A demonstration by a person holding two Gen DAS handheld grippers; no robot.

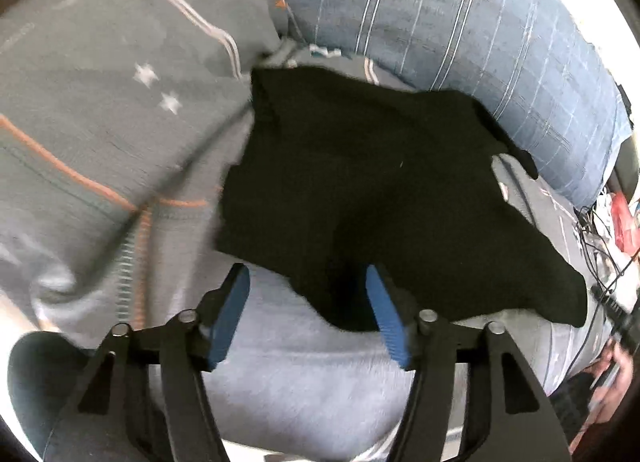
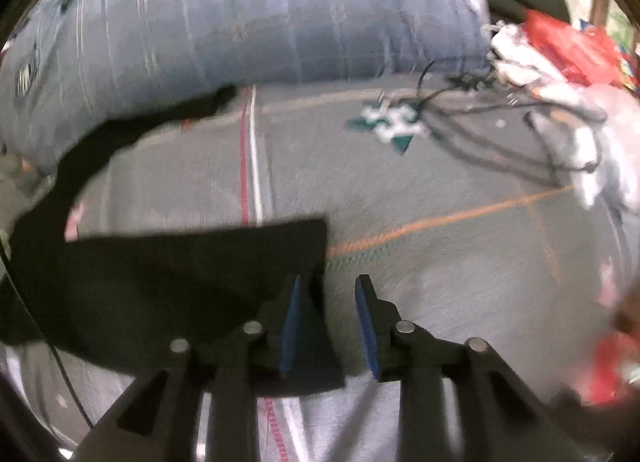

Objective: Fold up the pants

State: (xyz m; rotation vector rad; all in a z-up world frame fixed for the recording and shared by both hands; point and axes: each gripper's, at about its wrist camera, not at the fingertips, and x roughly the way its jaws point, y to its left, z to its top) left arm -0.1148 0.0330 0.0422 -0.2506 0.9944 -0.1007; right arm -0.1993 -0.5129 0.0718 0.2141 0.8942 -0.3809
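The black pants [image 1: 360, 190] lie spread on a grey bedspread [image 1: 100, 134], partly folded, with one edge reaching toward the pillow. My left gripper [image 1: 308, 282] is open, its blue pads either side of the near hem of the pants, just above the cloth. In the right wrist view the pants [image 2: 180, 274] lie at the lower left with a straight folded edge. My right gripper [image 2: 328, 286] is open and empty at that edge's right corner, its left finger over the cloth, its right finger over bare bedspread [image 2: 440, 182].
A large blue striped pillow [image 1: 460, 30] lies behind the pants, and shows in the right wrist view [image 2: 260, 14]. Black cables [image 2: 500, 130], white cloth and red bags [image 2: 568, 46] clutter the bed's far right. A hand [image 1: 616, 362] shows at lower right.
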